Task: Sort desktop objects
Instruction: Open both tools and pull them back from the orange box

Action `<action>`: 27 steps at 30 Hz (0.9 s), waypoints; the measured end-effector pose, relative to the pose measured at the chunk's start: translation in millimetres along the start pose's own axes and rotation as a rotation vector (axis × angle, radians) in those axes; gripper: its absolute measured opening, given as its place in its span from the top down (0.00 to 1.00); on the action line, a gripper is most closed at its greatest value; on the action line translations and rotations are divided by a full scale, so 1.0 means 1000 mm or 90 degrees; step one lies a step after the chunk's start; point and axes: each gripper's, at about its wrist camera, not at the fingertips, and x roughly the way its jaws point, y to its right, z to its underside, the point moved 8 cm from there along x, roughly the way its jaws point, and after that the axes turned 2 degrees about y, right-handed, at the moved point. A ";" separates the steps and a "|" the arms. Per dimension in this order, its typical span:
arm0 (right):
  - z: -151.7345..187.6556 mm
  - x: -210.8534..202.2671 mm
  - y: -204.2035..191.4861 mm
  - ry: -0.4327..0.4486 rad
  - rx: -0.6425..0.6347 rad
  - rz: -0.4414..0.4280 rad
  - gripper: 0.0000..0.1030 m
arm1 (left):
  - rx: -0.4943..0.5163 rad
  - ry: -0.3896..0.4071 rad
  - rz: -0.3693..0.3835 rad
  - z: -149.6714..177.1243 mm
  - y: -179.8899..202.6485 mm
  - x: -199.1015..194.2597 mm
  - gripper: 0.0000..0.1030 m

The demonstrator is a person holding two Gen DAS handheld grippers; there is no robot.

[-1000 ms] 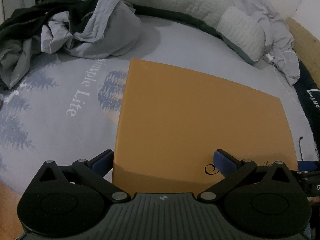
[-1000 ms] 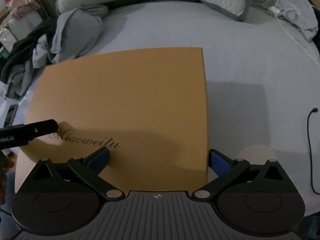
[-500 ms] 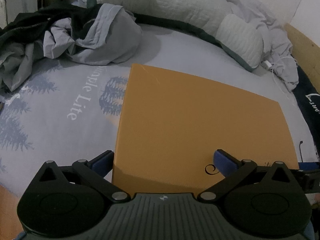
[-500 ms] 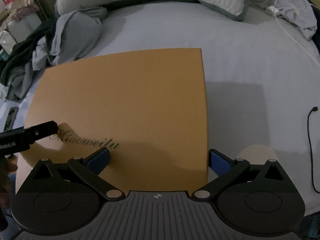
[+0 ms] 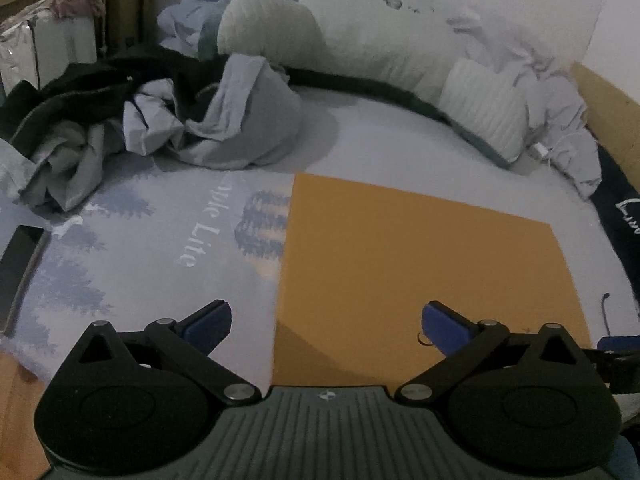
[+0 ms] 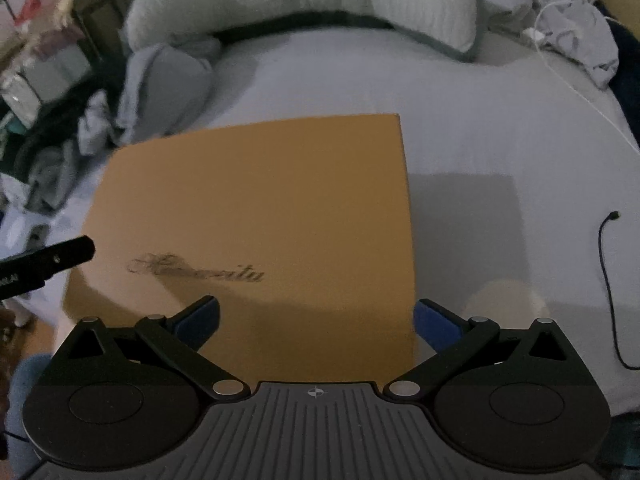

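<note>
A flat orange-brown box with dark script lettering lies on the grey bedsheet; it also shows in the right wrist view. My left gripper is open and empty, its blue fingertips spread over the box's near left edge. My right gripper is open and empty, spread over the box's near right edge. The left gripper's black tip shows at the left of the right wrist view.
Crumpled grey clothes and a long curved pillow lie at the back. A dark flat device lies at the far left. A black cable lies right of the box. A white charger cable lies at the back right.
Both grippers have pulled back and up from the box, the left one also shifting left, so the box looks smaller and more of the bed shows. Both stay open.
</note>
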 end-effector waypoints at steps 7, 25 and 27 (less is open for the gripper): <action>0.003 -0.044 -0.010 0.078 -0.018 -0.007 0.00 | 0.014 0.052 0.006 -0.010 -0.001 -0.041 0.00; 0.015 -0.158 -0.040 0.385 -0.163 -0.048 0.00 | 0.079 0.221 0.074 -0.007 0.031 -0.124 0.00; 0.017 -0.165 -0.039 0.404 -0.157 -0.058 0.00 | 0.084 0.234 0.080 -0.004 0.031 -0.127 0.00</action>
